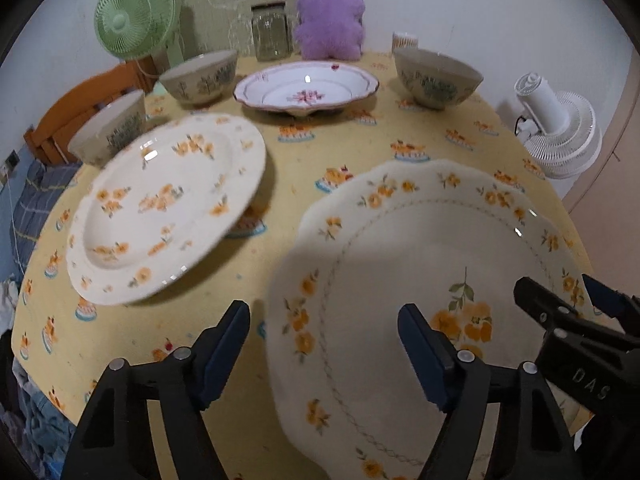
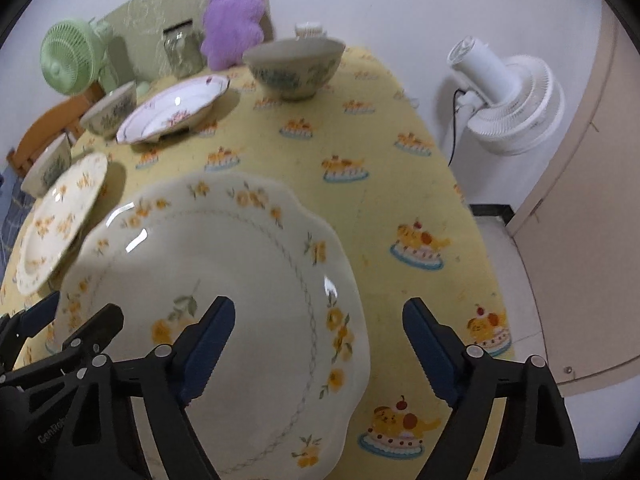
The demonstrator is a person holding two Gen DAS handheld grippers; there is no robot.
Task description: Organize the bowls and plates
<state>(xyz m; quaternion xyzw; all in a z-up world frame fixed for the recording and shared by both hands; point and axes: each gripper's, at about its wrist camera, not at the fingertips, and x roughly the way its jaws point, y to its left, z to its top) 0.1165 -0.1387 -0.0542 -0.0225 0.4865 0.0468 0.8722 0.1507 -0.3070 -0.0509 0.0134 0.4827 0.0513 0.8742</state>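
The large scalloped cream plate with orange flowers point(image 1: 420, 264) lies on the table point(image 1: 352, 136) with the yellow cake-print cloth. The left claw point(image 1: 324, 354) and right claw point(image 2: 318, 354) hover above opposite rims, both wide, gripping nothing. A round floral plate point(image 1: 168, 208) sits nearby.

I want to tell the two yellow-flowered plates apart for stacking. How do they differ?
The scalloped plate has a wavy edge; the round plate has a smooth circular one. The scalloped plate carries a thin vine ring and one central bouquet; the round plate has blossoms scattered across it. The scalloped plate lies between both open grippers, left gripper and right gripper; the round plate lies apart, left. Both are cream.
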